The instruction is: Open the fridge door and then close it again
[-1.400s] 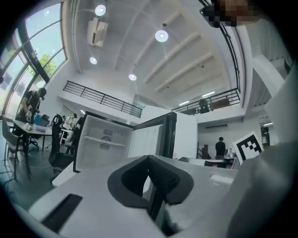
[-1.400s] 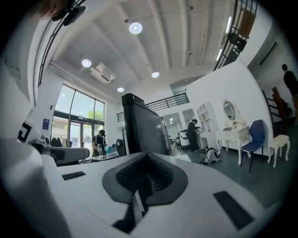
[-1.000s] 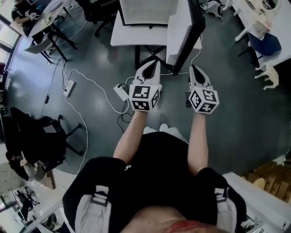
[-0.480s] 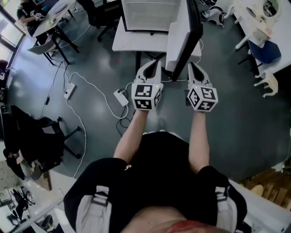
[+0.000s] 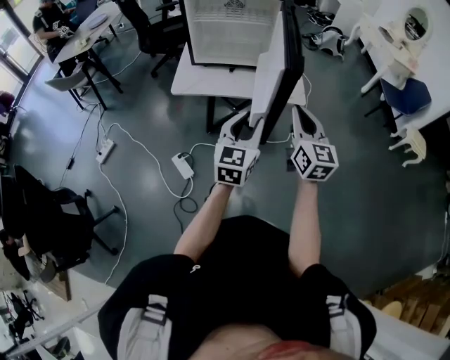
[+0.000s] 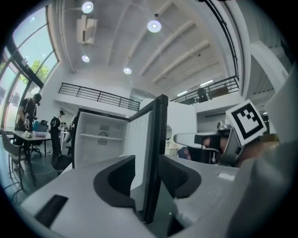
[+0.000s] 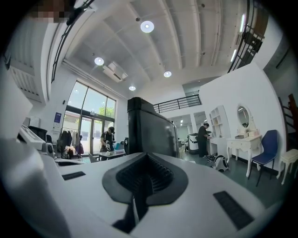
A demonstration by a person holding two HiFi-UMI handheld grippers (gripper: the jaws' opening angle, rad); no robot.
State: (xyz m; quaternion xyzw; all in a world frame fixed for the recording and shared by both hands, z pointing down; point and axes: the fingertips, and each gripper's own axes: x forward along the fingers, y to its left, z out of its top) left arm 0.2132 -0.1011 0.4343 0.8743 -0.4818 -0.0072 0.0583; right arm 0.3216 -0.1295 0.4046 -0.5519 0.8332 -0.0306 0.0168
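Observation:
A small fridge (image 5: 228, 28) stands on a white table (image 5: 193, 70) with its door (image 5: 278, 63) swung wide open, white inside and black outside. My left gripper (image 5: 246, 116) points level at the door's free edge; its jaws are opening and straddle that edge (image 6: 156, 153) without clearly pressing on it. The empty white interior (image 6: 100, 139) shows to the left of the door. My right gripper (image 5: 304, 116) is shut with nothing in it, just right of the door, whose black outer face (image 7: 149, 132) fills the view ahead of it.
A power strip (image 5: 184, 165) and white cables lie on the grey floor by the table legs. Office chairs (image 5: 70, 218) stand at the left, a desk with a seated person (image 5: 53, 17) at the far left, and a white dresser with a blue chair (image 5: 411, 95) at the right.
My left gripper moved right up to the door's edge and its jaws opened around it. My right gripper shifted slightly and stayed shut.

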